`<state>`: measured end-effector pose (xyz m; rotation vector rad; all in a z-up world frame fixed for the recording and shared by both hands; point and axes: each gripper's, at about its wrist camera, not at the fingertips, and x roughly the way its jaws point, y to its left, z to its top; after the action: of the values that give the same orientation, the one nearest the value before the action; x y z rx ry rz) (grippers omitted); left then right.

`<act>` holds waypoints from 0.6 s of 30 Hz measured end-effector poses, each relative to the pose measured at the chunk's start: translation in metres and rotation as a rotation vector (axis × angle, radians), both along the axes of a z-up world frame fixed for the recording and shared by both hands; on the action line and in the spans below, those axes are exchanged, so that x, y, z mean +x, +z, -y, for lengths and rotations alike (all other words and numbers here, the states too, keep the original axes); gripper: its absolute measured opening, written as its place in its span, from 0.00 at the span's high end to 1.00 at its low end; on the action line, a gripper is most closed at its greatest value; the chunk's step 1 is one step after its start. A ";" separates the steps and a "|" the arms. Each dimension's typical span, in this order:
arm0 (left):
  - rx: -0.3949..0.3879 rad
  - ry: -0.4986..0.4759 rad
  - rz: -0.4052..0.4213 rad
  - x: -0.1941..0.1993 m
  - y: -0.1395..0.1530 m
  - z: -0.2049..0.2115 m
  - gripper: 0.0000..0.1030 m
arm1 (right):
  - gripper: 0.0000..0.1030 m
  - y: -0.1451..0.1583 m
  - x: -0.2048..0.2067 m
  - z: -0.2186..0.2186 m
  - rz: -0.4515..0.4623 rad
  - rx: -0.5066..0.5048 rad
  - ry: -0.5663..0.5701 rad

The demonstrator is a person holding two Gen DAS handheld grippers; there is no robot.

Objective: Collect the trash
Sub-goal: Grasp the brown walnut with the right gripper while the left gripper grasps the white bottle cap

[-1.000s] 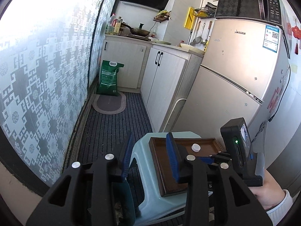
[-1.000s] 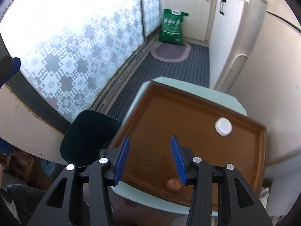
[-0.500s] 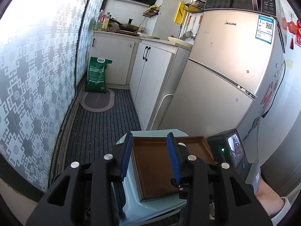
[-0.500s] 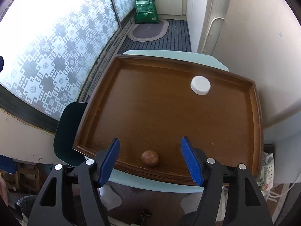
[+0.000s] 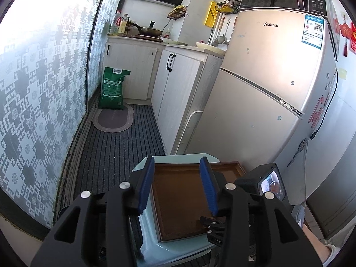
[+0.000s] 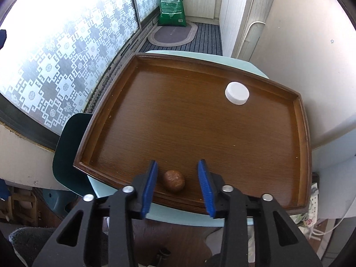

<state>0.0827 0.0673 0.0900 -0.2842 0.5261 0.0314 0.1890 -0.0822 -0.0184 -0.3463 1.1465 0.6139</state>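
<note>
A brown wooden tray (image 6: pixel 104 120) lies on a pale green stool (image 6: pixel 249 64). Near the tray's front rim rests a small round brown nut-like ball (image 6: pixel 174 180). It sits between the blue pads of my right gripper (image 6: pixel 177 163), whose jaws are closing but not touching it. A white bottle cap (image 6: pixel 237 93) lies at the tray's far right. A dark green bin (image 6: pixel 69 151) stands left of the stool. My left gripper (image 5: pixel 177 162) hovers over the tray's (image 5: pixel 178 202) left part, jaws opening, nothing between them. The right gripper's body (image 5: pixel 264 187) shows beside it.
A fridge (image 5: pixel 278 89) and white cabinets (image 5: pixel 173 89) stand close on the right. A patterned window wall (image 5: pixel 44 89) runs along the left. A green bag (image 6: pixel 172 6) and an oval mat (image 6: pixel 172 33) lie at the far end of the striped floor. A power strip (image 6: pixel 313 200) lies right of the stool.
My right gripper tipped down to the tray's front rim, spread wide, then narrowed around the brown ball. The left gripper swung right over the tray, and its jaws stand a little wider.
</note>
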 end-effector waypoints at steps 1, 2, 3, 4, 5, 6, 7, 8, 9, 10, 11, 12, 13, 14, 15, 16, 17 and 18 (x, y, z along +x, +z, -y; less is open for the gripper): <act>0.000 0.002 -0.002 0.002 -0.001 0.001 0.55 | 0.72 0.000 -0.001 0.002 0.005 -0.001 0.010; -0.002 0.004 -0.006 0.005 -0.002 0.001 0.54 | 0.73 0.000 -0.002 0.002 0.008 -0.001 0.016; -0.003 0.006 -0.010 0.007 -0.004 0.002 0.54 | 0.77 0.000 -0.002 0.004 0.015 -0.003 0.023; -0.005 0.008 -0.015 0.010 -0.005 0.003 0.54 | 0.79 0.000 -0.003 0.005 0.019 -0.002 0.027; -0.006 0.008 -0.020 0.013 -0.007 0.004 0.54 | 0.80 0.000 -0.003 0.007 0.021 0.000 0.030; -0.006 0.009 -0.025 0.016 -0.009 0.006 0.54 | 0.80 0.000 -0.003 0.008 0.019 0.004 0.033; -0.006 0.008 -0.030 0.018 -0.011 0.008 0.53 | 0.80 0.000 -0.002 0.011 0.019 0.006 0.037; -0.005 0.007 -0.036 0.021 -0.012 0.010 0.53 | 0.80 0.000 -0.002 0.012 0.022 0.004 0.036; -0.006 0.005 -0.039 0.023 -0.014 0.012 0.53 | 0.80 -0.001 -0.002 0.013 0.024 0.004 0.033; -0.006 0.003 -0.043 0.025 -0.015 0.014 0.51 | 0.80 -0.001 0.000 0.016 0.024 0.006 0.030; -0.004 0.001 -0.048 0.028 -0.016 0.017 0.49 | 0.80 -0.001 0.001 0.019 0.025 0.006 0.029; -0.001 -0.001 -0.053 0.031 -0.017 0.019 0.47 | 0.80 -0.001 0.002 0.022 0.028 0.005 0.025; 0.006 -0.003 -0.059 0.035 -0.019 0.023 0.45 | 0.80 -0.001 0.003 0.026 0.033 0.003 0.021; 0.011 -0.003 -0.064 0.038 -0.020 0.025 0.44 | 0.80 -0.001 0.005 0.030 0.039 0.005 0.015; 0.018 -0.004 -0.070 0.042 -0.022 0.027 0.44 | 0.80 -0.001 0.006 0.033 0.046 0.006 0.012; 0.022 -0.005 -0.081 0.047 -0.025 0.029 0.43 | 0.80 -0.002 0.008 0.038 0.053 0.012 0.009; 0.019 -0.006 -0.095 0.053 -0.028 0.030 0.43 | 0.80 -0.002 0.010 0.042 0.055 0.019 0.005; 0.013 -0.007 -0.109 0.057 -0.032 0.031 0.43 | 0.80 -0.003 0.012 0.046 0.059 0.020 0.000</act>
<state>0.1397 0.0359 0.0583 -0.2687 0.6346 0.0432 0.2014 -0.1279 -0.0211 -0.3447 1.0831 0.6111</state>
